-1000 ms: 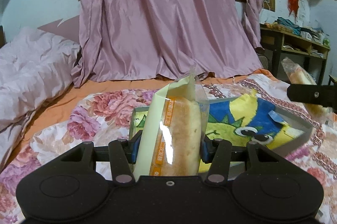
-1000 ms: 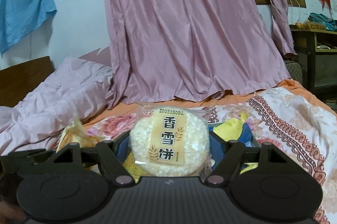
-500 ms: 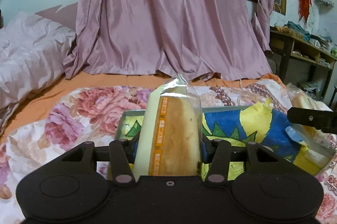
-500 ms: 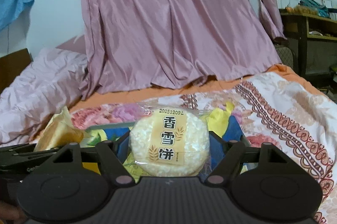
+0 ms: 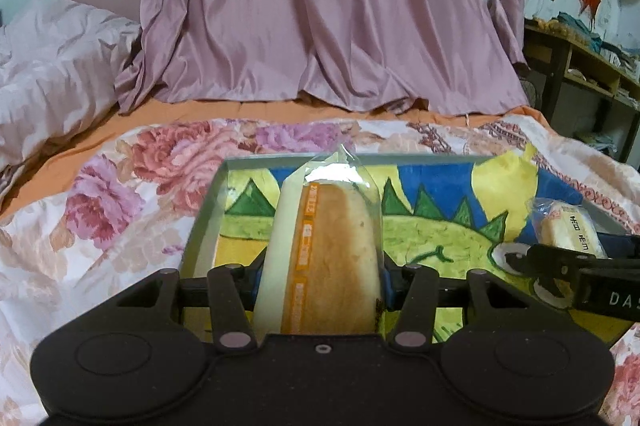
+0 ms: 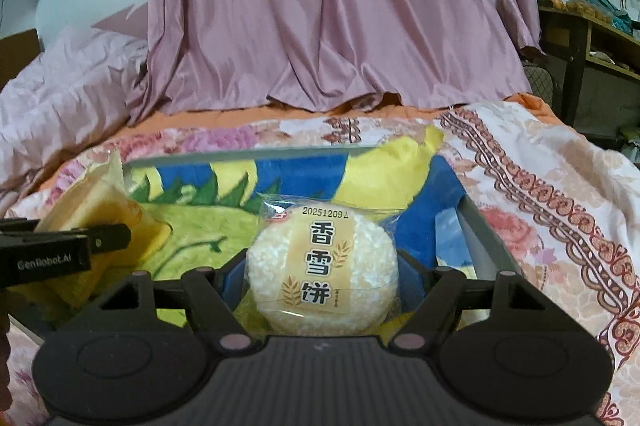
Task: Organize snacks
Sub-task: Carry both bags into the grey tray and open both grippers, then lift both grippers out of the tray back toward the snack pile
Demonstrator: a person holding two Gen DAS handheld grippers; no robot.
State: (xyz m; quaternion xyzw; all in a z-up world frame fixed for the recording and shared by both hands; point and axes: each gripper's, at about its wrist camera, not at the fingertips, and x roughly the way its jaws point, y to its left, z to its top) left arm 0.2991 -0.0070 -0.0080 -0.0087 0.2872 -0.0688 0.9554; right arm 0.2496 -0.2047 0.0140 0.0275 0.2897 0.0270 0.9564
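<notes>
The left gripper [image 5: 320, 280] clamps a long wrapped bread roll [image 5: 334, 258] pointing forward over the tray [image 5: 208, 210]; only the right view shows the right gripper [image 6: 322, 286] pinching the round rice cracker [image 6: 324, 266].

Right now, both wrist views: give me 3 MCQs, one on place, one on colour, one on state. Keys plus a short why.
1. The tray lies on:
A. a floral bedspread
B. a wooden desk
C. a tiled floor

2. The curtain behind the bed is:
A. green
B. pink
C. black

3. The right gripper is:
A. open and bare
B. shut on a spoon
C. shut on the rice cracker pack

Answers:
1 A, the floral bedspread surrounds the tray's rim.
2 B, pink folds fill the background.
3 C, both fingers press the round pack's sides; the left gripper likewise clamps the wrapped bread.
</notes>
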